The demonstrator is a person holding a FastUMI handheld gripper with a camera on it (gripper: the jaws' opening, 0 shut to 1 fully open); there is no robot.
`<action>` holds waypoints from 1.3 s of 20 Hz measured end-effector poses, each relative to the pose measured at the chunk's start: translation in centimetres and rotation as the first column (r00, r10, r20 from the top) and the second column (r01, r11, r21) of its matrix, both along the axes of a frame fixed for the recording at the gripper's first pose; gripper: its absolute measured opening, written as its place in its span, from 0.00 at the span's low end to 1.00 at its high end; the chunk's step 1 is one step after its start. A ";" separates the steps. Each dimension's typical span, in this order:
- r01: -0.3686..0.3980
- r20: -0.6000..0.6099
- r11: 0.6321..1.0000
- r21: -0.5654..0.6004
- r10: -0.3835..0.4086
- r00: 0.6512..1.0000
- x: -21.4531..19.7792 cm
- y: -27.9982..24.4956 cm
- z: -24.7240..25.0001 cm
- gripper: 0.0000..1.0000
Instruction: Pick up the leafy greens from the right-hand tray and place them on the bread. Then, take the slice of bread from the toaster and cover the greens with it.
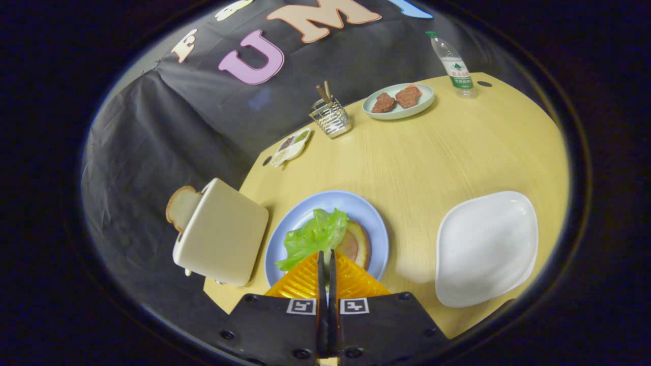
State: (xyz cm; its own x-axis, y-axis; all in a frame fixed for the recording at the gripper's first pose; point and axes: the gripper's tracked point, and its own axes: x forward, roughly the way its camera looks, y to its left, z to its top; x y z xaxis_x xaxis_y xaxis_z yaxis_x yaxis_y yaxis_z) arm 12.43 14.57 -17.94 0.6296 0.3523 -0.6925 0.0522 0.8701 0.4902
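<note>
Tongs [326,259] are sitting with their two fingers [321,269] pressed nearly together, only a thin slit between them and nothing held in it. Their tips are hovering over the near edge of the blue plate [374,216], just at the lower fringe of the leafy greens [313,236].

Those greens are lying on the bread [362,243] on that plate (a pinkish slice is peeking out between leaf and bread, beside the fingertips). Off to the left of the plate and close beside it, the toaster [224,234] is standing on the bench [432,152], right at its left edge, with the slice of bread [180,206] poking out of its slot.

To the right of the plate and well apart from it, the white tray [485,249] is resting bare on the bench. Far beyond the fingers, a pale green plate [424,99] is carrying two brown pieces of food, with a water bottle [452,63] standing just to its right. A wire holder [330,117] with sticks in it is standing left of that plate, and a small divided dish [291,147] is lying nearer the bench's left edge.
</note>
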 end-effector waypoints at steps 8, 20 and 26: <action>-0.019 -0.014 0.987 -0.160 0.017 1.000 -0.3 -0.4 -1.8 0.15; -0.067 0.019 0.997 -0.046 0.068 0.997 -1.4 6.2 7.8 0.99; -0.124 -0.004 0.990 0.063 0.124 0.992 -1.7 13.0 13.5 0.98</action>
State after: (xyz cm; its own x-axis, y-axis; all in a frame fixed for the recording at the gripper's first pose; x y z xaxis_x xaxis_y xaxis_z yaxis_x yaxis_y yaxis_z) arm 10.74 27.59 -4.49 0.5727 0.4702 -0.6715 -0.0499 0.8376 0.5440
